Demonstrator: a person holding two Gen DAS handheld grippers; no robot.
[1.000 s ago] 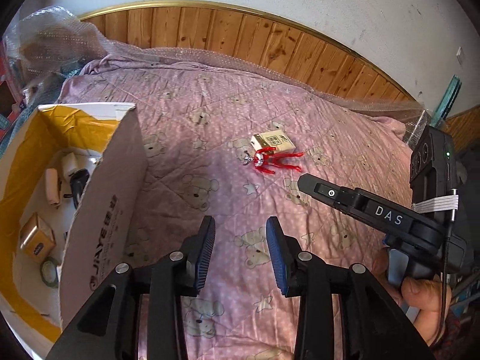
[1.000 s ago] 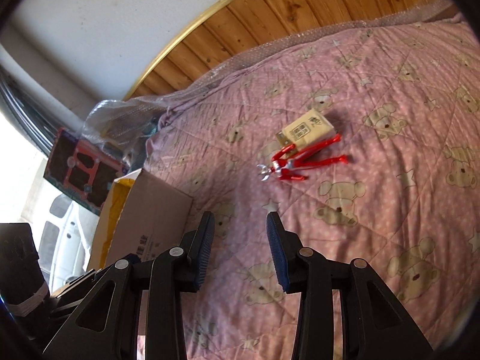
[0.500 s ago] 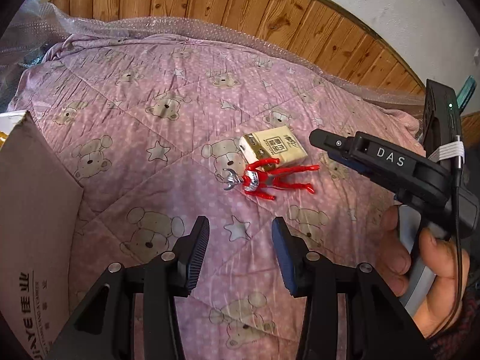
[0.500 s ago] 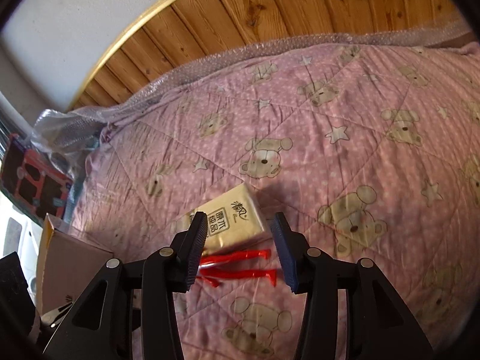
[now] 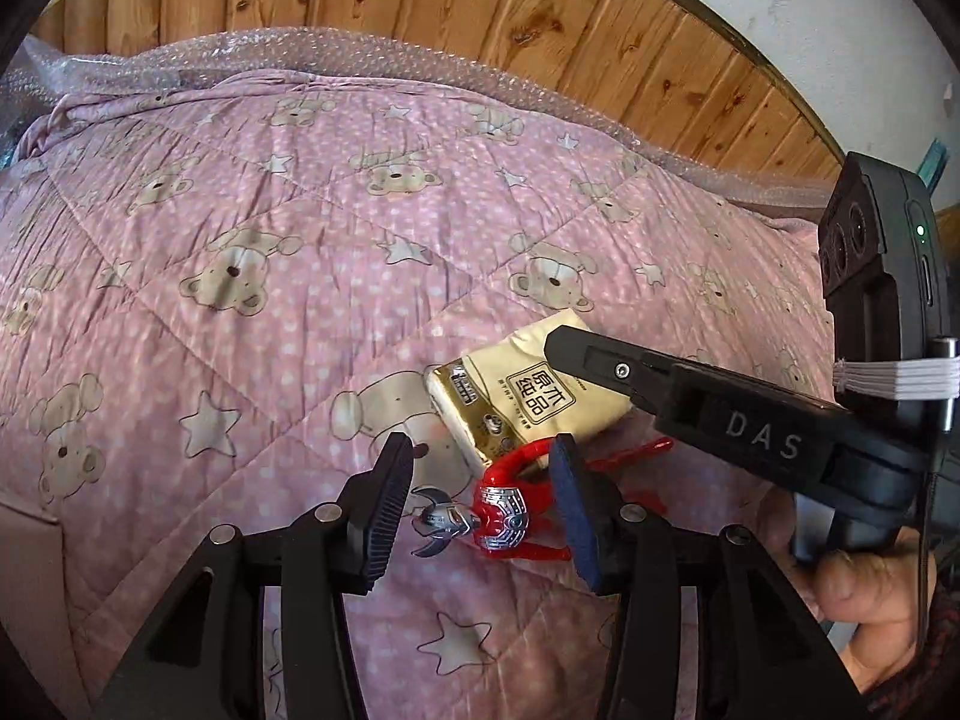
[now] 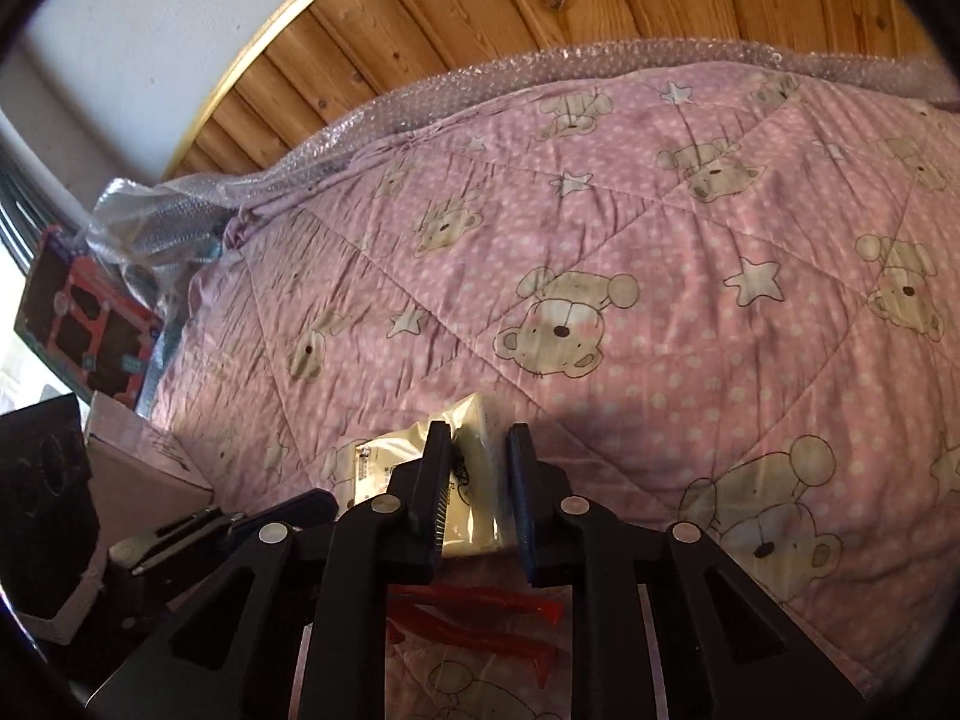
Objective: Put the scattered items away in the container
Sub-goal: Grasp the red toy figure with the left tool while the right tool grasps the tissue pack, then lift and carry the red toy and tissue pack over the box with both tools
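Pink quilted bedding point(image 5: 288, 228) printed with bears and stars covers a bed, with bubble wrap point(image 5: 372, 54) along its far edge and wood panelling point(image 5: 420, 6) on the wall behind. Everything below is placed relative to the tissue pack point(image 5: 522, 402), a cream packet with printed characters lying flat on the bedding.

A red and silver toy figure point(image 5: 504, 516) lies just in front of the tissue pack, one raised arm touching the packet's near edge; its silver head points left of the pack and its red legs point(image 6: 480, 618) stretch away to the right.

The left gripper point(image 5: 480, 510) is low over the toy, in front of the pack. Its fingers point(image 5: 390, 510) are spread wide, one on each side of the figure's head and chest; whether they touch it cannot be made out.

The right gripper point(image 6: 480, 492) reaches over the pack from the right, held by a hand point(image 5: 864, 600). In its own view the fingers point(image 6: 441, 498) straddle the pack's narrow end, pressed close against the wrapper on both sides, so they are clenched on the packet, which rests on the bedding.

Left of the pack, well apart, the corner of a cardboard box point(image 6: 144, 468) shows at the bed's side.
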